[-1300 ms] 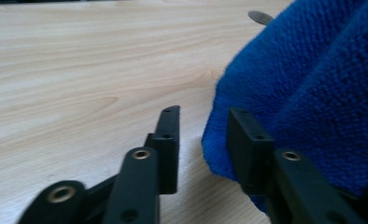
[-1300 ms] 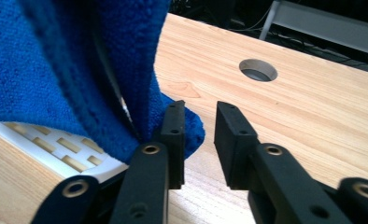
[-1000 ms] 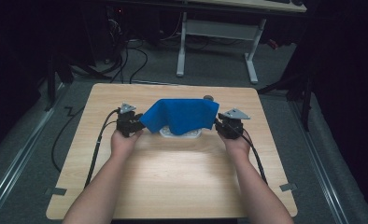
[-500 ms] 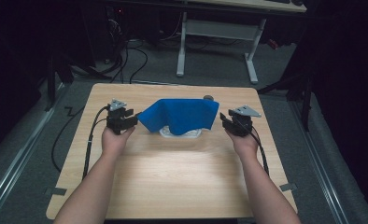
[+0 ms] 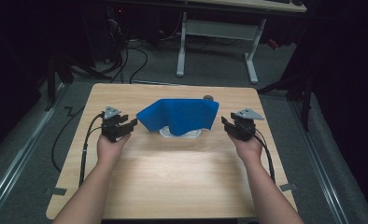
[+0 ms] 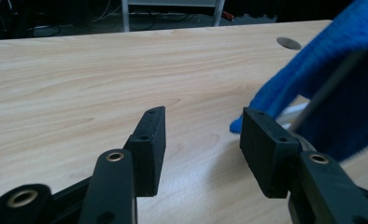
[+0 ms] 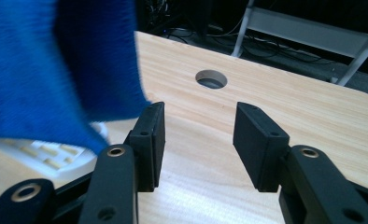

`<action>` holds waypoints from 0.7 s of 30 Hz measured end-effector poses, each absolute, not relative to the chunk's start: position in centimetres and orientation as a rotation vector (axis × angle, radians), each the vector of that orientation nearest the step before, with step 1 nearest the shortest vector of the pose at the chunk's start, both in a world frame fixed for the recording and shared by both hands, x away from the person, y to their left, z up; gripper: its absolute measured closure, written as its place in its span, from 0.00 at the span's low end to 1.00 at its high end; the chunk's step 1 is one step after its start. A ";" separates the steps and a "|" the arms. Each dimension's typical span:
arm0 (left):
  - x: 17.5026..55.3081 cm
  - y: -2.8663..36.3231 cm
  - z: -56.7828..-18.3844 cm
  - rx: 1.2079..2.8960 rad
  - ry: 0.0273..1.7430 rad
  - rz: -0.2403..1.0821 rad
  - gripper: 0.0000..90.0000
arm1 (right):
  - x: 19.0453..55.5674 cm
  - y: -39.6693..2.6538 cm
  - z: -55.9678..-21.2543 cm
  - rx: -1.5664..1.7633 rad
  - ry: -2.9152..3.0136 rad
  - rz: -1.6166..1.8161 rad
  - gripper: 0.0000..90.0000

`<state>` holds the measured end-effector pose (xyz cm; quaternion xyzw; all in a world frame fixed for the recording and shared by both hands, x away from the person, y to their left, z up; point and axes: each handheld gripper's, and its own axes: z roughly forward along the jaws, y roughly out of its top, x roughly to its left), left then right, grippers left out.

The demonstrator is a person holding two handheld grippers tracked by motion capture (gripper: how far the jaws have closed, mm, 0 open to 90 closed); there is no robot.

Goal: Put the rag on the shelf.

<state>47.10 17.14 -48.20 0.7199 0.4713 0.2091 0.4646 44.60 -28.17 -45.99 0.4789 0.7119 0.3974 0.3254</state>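
A blue cloth (image 5: 180,115) hangs draped over a white rack-like object (image 5: 181,133) in the middle of the wooden table (image 5: 173,172). My left gripper (image 5: 131,125) is open just left of the cloth's corner, holding nothing. My right gripper (image 5: 224,122) is open just right of the cloth, also with nothing in it. In the left gripper view the cloth (image 6: 327,79) hangs at the right beyond my open gripper (image 6: 203,135), with a thin metal rod under it. In the right gripper view the cloth (image 7: 56,65) hangs at the left over the white base (image 7: 37,151), beside my open gripper (image 7: 198,140).
A round cable hole (image 5: 209,98) lies in the table behind the cloth, also seen in the right gripper view (image 7: 211,79). Cables (image 5: 86,144) trail off the table's left side. A white desk frame (image 5: 217,46) stands on the floor beyond.
Both grippers have let go of the cloth's corners and drawn outward and back. The cloth now hangs on the rack by itself.
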 end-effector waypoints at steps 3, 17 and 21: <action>46.0 17.6 -48.2 1.756 1.155 0.509 0.56 | 43.7 -28.1 -46.0 1.231 1.850 1.050 0.58; 40.4 18.2 -49.4 1.811 1.082 0.493 0.52 | 38.7 -26.9 -45.7 1.079 1.919 1.036 0.52; 38.6 17.9 -49.9 1.825 1.061 0.455 0.49 | 36.6 -26.3 -46.3 1.070 1.951 1.075 0.49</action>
